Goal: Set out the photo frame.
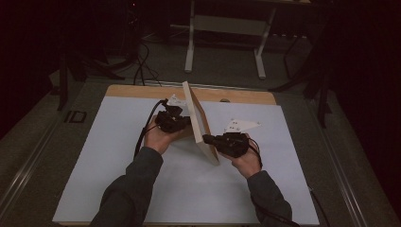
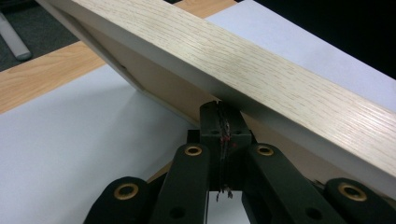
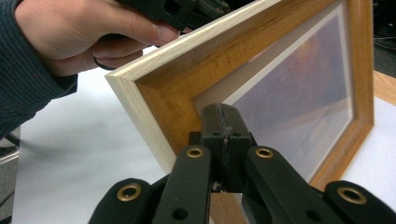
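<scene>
A light wooden picture frame (image 1: 201, 124) stands tilted on one edge on the white mat (image 1: 113, 161), leaning left. My left gripper (image 1: 183, 122) is behind it, shut, its tips against the frame's back. In the left gripper view the shut gripper (image 2: 223, 111) touches the underside of the frame's rim (image 2: 261, 70). My right gripper (image 1: 208, 138) is shut at the frame's front. In the right gripper view its tips (image 3: 223, 115) press on the frame's inner border (image 3: 159, 93), beside the glass (image 3: 299, 88). Nothing shows between either pair of jaws.
The white mat covers most of a wooden tabletop (image 1: 142, 91). Beyond the table stand white desk legs (image 1: 190, 42) and cables on a dark floor. In the right gripper view, the person's other hand (image 3: 79, 32) holds the left gripper (image 3: 187, 9) above the frame.
</scene>
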The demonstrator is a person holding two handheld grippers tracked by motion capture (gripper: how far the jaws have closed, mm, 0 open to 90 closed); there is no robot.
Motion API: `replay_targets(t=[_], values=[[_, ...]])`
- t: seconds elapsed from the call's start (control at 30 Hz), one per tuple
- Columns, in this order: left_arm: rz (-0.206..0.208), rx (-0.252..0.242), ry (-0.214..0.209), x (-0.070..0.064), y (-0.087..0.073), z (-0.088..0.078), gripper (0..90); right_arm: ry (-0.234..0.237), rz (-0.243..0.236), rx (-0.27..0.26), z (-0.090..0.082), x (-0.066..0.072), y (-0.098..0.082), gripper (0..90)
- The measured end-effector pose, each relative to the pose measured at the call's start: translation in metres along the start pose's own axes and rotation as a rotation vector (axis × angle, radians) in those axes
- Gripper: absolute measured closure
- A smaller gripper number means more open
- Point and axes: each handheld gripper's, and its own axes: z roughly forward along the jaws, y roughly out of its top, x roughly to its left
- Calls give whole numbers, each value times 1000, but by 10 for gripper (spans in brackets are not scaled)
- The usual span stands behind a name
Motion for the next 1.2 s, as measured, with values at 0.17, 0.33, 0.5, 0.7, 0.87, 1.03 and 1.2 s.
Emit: replay_targets(t=[0.17, 0.33, 0.5, 0.7, 0.87, 1.03, 1.2], values=[[-6, -3, 0, 1, 0, 1, 900, 5, -1, 2, 3, 3, 1, 900], [-11, -6, -5, 1, 1, 2, 900, 11, -7, 4, 6, 5, 3, 900], [-15, -9, -18, 2, 1, 3, 900, 17, -13, 6, 9, 7, 4, 900], [-10, -13, -42, 2, 1, 5, 900, 12, -30, 19, 13, 10, 6, 900], [-1, -11, -54, 3, 1, 7, 900, 15, -32, 20, 18, 12, 7, 900], [-6, -13, -62, 4, 1, 8, 900, 18, -29, 21, 21, 14, 8, 900], [-18, -22, -84, 9, -1, 8, 900, 17, -25, 22, 23, 15, 9, 900]])
